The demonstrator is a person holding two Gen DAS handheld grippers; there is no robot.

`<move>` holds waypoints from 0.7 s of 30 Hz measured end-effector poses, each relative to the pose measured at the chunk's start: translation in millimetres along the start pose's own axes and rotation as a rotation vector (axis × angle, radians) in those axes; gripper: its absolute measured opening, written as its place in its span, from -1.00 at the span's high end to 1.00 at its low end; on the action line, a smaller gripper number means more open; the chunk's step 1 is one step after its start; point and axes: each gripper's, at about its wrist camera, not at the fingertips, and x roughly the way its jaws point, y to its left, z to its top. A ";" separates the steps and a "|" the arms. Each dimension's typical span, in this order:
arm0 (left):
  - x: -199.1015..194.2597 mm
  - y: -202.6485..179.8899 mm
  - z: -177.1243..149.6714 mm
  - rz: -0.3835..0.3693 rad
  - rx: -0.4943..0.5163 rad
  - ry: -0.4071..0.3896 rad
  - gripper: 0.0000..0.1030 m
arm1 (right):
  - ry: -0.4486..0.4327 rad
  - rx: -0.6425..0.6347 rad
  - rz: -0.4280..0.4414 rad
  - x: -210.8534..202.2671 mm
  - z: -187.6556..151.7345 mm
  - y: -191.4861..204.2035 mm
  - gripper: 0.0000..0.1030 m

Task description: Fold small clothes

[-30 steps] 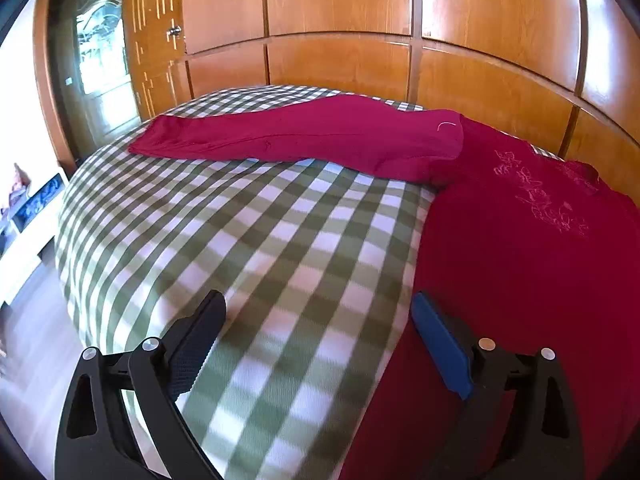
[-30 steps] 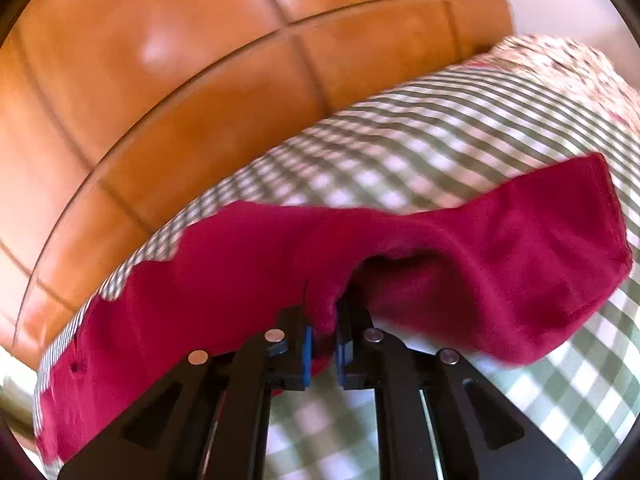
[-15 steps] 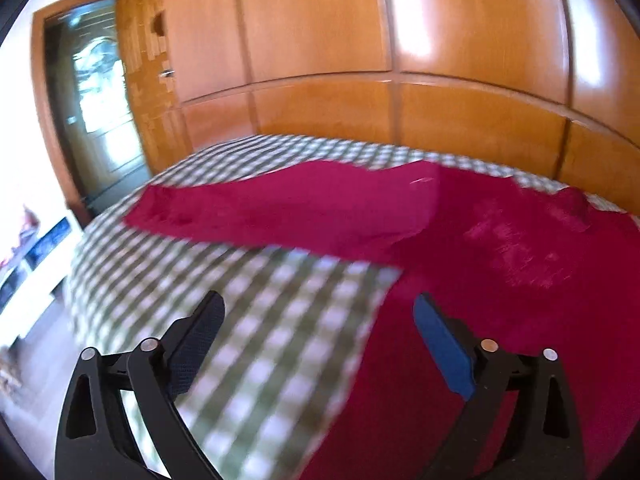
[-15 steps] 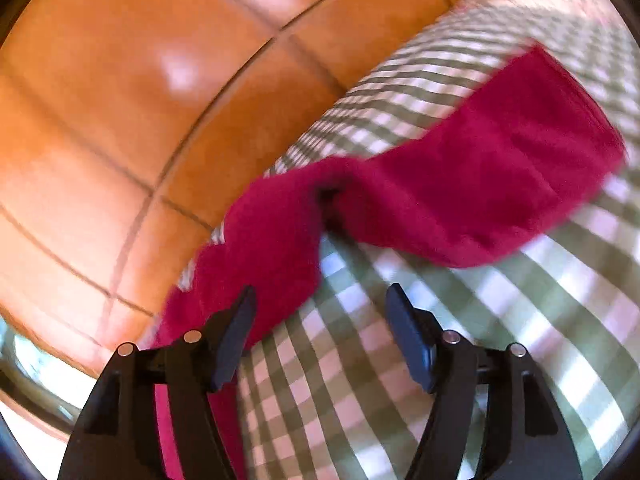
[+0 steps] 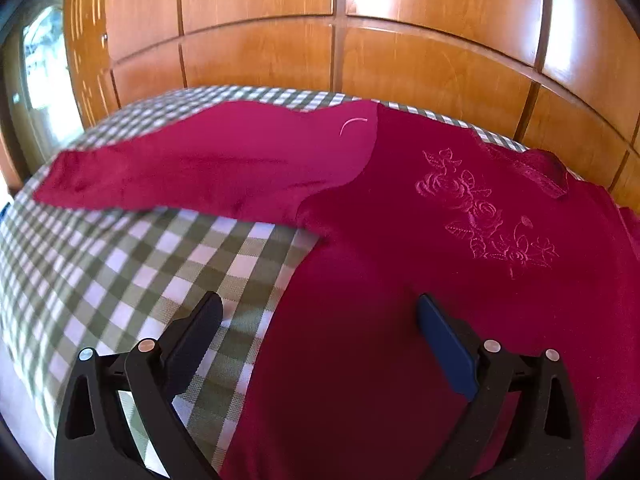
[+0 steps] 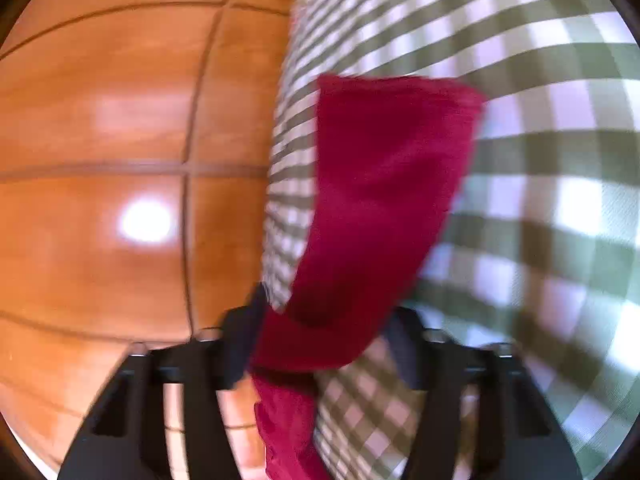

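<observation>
The left black plastic two-finger gripper (image 5: 318, 320) fills the bottom of the left wrist view. Its arms have long cut-out holes and round silver screws. One finger pad is black, the other dark blue. The right black plastic two-finger gripper (image 6: 326, 334), at the bottom of its view, looks alike but blurry.

1. Right gripper (image 6: 324, 344): no longer clamped on the red sleeve (image 6: 384, 200); jaws sprang wide, now closing with the cloth between them.
2. Right wrist view rolled: wooden headboard (image 6: 120, 160) now fills the left side.
3. Left gripper (image 5: 320, 336): shifted across the checked bedspread (image 5: 120, 280) edge onto the red shirt (image 5: 400, 280).
</observation>
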 end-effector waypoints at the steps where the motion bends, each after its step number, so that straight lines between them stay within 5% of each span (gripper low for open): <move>1: 1.2 0.1 0.2 -0.001 0.000 0.005 -0.88 | 0.001 -0.003 -0.028 -2.6 4.2 -3.4 0.83; 5: 3.6 -5.7 0.2 0.011 0.017 0.014 -0.90 | 0.002 -0.049 -0.094 -0.5 23.1 2.0 0.88; 12: 4.0 -3.5 -0.7 0.003 0.014 0.016 -0.92 | -0.156 -0.220 -0.182 -9.9 74.4 45.9 0.89; 21: 5.4 -3.3 -0.8 -0.001 0.012 0.016 -0.92 | -0.154 -0.285 -0.331 16.2 60.0 36.1 0.89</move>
